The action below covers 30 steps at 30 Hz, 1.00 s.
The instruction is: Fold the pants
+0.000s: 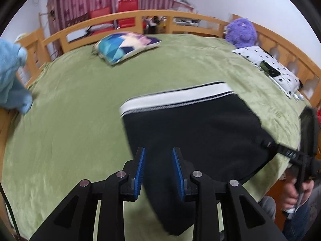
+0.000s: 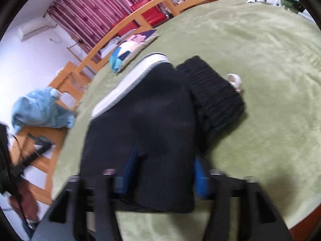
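pants (image 1: 192,128): dark, lying on green bed cover (image 1: 66,120), near edge towards me | left gripper (image 1: 158,172): jaws apart, cloth between, unpinched | right gripper (image 2: 164,172): blurred, grip unclear | advice: I pinch both near corners evenly before lifting.

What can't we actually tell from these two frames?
- Right gripper grip: right wrist view is motion-blurred and the pants cover the pads.
- Pants' near hem: left wrist view, behind the left gripper and cut by the bottom edge.
- Pale object behind the black knit item: mostly hidden, unidentifiable.
- Person's hand: left wrist view, cut off at the right edge.
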Motion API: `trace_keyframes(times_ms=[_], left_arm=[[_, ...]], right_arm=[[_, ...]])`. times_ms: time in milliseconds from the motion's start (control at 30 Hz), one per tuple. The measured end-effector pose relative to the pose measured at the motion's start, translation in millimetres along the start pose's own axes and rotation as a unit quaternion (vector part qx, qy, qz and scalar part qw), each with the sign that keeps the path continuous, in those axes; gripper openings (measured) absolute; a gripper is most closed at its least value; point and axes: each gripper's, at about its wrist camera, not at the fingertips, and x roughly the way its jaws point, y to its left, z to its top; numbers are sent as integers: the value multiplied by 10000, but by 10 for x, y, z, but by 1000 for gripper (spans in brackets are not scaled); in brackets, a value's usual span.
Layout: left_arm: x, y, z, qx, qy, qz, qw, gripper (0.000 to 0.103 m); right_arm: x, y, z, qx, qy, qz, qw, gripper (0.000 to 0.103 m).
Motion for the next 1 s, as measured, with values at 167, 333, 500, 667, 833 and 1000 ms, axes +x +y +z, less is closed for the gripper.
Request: trace_keyframes(times_ms=[167, 333, 500, 667, 833, 1000], left_arm=[[131, 135, -116, -348, 256, -410, 9982, 29], [136, 114, -207, -355, 181, -627, 9972, 29], [307, -25, -298, -302, 374, -947, 9943, 30], [421, -190, -392, -178, 454, -1107, 9927, 31], [702, -376, -746, 30, 714, -990, 9925, 39], [554, -179, -646, -164, 780, -1455, 9861, 40]], right_arm=[[-181, 406, 283, -879, -421, -60, 9952, 14], [-268, 32, 496, -434, -769, -382, 9954, 14], [52, -287, 248, -403, -211, -1172, 9921, 39], [-417, 70, 204, -948, -1004, -1457, 9796, 46], [36, -39, 47, -1160, -318, -1908, 9742, 45], [2, -230, 48, -740, -88, -1647, 9835, 47]])
